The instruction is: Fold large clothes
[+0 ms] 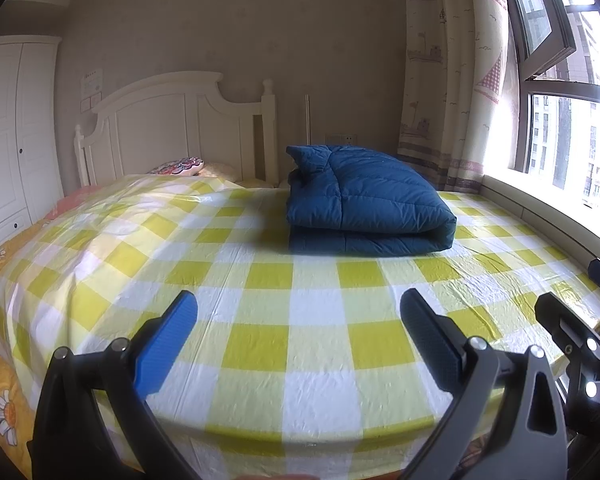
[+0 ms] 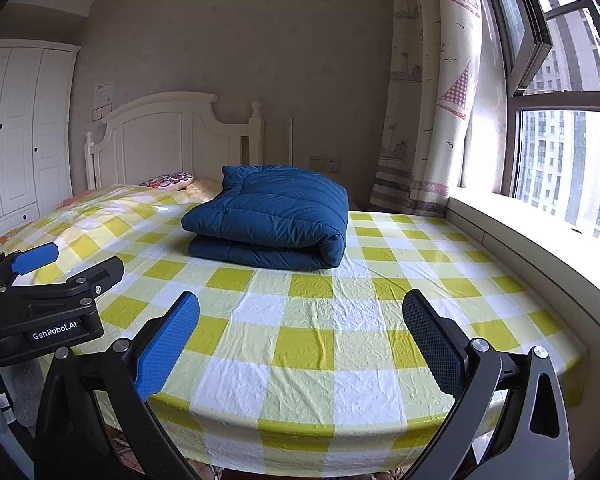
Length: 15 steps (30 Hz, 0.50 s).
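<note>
The blue padded coat [image 2: 272, 216] lies folded mid-bed on the checked cover [image 2: 300, 344], toward the window-side edge. It looks light, puffy and probably slippery, best pinched at a seam. The left gripper [image 1: 298, 316] and right gripper [image 2: 300, 316] hover empty, jaws apart.

Ahead of the jaws spreads a bed [image 2: 300, 344] under a yellow-and-white checked cover, its white headboard [image 2: 172, 136] against a beige wall [image 2: 236, 40]. Far left of the jaws stands a white wardrobe [image 2: 16, 132]. To their right, bright daylight enters a large window [image 2: 560, 168], with a sailboat-print curtain [image 2: 432, 100] beside it.
</note>
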### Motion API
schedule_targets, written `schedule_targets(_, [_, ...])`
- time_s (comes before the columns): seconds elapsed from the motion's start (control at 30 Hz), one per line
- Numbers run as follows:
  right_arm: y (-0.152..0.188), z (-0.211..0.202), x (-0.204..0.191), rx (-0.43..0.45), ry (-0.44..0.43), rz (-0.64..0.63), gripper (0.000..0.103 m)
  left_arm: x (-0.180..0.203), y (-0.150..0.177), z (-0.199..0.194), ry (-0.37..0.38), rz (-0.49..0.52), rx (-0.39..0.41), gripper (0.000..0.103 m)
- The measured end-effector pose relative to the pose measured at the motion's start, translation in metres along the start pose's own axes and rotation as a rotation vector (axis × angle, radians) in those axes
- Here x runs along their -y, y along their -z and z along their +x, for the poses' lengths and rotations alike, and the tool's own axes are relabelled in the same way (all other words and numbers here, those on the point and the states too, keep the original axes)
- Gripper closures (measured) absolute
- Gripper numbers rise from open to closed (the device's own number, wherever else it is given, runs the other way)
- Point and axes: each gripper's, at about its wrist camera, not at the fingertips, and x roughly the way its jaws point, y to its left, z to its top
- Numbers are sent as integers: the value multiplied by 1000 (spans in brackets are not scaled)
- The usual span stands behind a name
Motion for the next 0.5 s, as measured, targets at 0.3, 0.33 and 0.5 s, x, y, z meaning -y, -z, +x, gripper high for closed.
schedule_targets(0.3, [2, -1, 0, -4, -1, 3, 5, -3, 4, 0, 0, -2, -8, 2])
schedule_targets(0.33, [3, -1, 1, -5, -1, 3, 5, -4, 4, 0, 1, -2, -8, 2])
schedule_targets(0.5, [3, -1, 1, -5, -1, 5, 5, -3, 4, 0, 0, 0, -8, 2])
